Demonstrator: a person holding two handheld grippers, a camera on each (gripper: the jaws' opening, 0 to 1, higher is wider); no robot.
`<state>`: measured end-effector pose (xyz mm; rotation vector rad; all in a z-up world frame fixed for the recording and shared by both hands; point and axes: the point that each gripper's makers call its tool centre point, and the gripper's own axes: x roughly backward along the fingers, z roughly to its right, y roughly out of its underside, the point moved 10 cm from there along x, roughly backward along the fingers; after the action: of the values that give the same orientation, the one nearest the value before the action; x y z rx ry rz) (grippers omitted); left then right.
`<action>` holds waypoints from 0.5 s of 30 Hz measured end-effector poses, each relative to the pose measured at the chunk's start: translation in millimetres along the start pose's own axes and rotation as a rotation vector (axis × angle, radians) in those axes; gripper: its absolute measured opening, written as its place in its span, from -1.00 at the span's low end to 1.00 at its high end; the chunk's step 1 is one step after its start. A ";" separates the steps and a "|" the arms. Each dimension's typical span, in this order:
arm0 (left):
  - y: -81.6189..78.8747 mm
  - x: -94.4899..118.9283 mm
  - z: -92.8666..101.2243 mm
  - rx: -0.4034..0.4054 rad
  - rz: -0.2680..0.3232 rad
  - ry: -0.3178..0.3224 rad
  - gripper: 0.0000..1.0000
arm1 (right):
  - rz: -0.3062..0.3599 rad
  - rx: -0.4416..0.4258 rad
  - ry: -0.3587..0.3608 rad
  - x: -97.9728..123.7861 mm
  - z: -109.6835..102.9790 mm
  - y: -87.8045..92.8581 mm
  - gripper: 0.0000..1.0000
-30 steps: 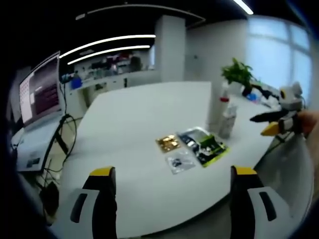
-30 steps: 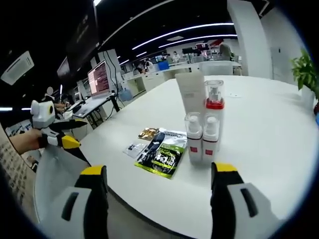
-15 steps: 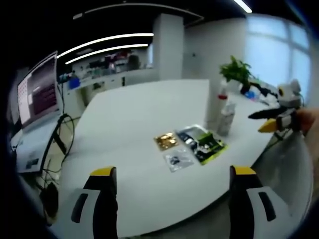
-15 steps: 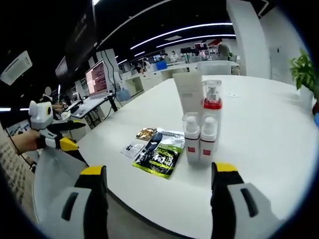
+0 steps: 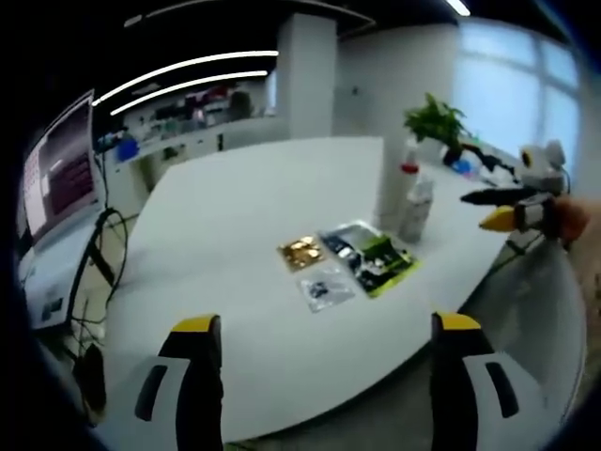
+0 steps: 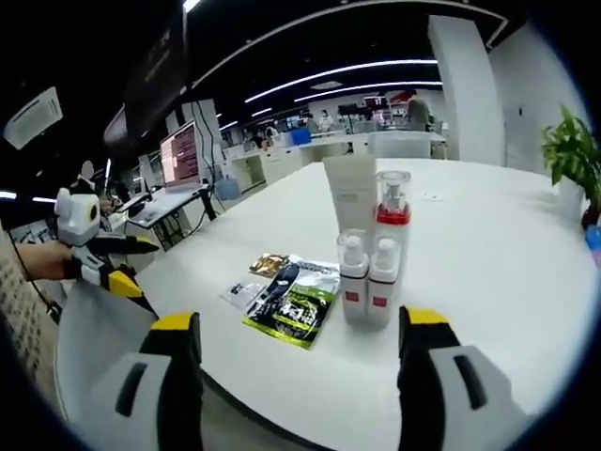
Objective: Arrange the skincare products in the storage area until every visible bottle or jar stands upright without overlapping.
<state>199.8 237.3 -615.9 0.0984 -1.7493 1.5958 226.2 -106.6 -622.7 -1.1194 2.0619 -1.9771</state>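
Four skincare bottles (image 6: 369, 254) upright, clustered touching near the white table's (image 6: 488, 282) front edge, flat sachets (image 6: 286, 293) just beside them, left gripper (image 5: 324, 381) and right gripper (image 6: 299, 376) both spread, holding nothing, off the edge.

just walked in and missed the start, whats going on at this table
A person holds a two-finger gripper in each hand at the edge of a white table, touching nothing yet. The right gripper is open and faces a tight upright cluster: two small pump bottles in front, a red-collared pump bottle and a white tube behind. Flat sachets lie beside them. The left gripper is open too, held back from the table.
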 end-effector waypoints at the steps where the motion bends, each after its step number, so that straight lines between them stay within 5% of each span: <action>1: 0.1 -0.1 0.0 0.001 -0.002 0.001 0.79 | 0.002 -0.001 0.001 0.0 0.5 0.1 0.74; 15: 0.3 -0.3 0.3 0.000 -0.007 0.000 0.78 | -0.002 -0.001 -0.011 -1.4 -0.2 0.2 0.74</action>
<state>199.7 237.0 -616.3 0.1042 -1.7467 1.5906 227.0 -105.7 -623.4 -1.1306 2.0581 -1.9666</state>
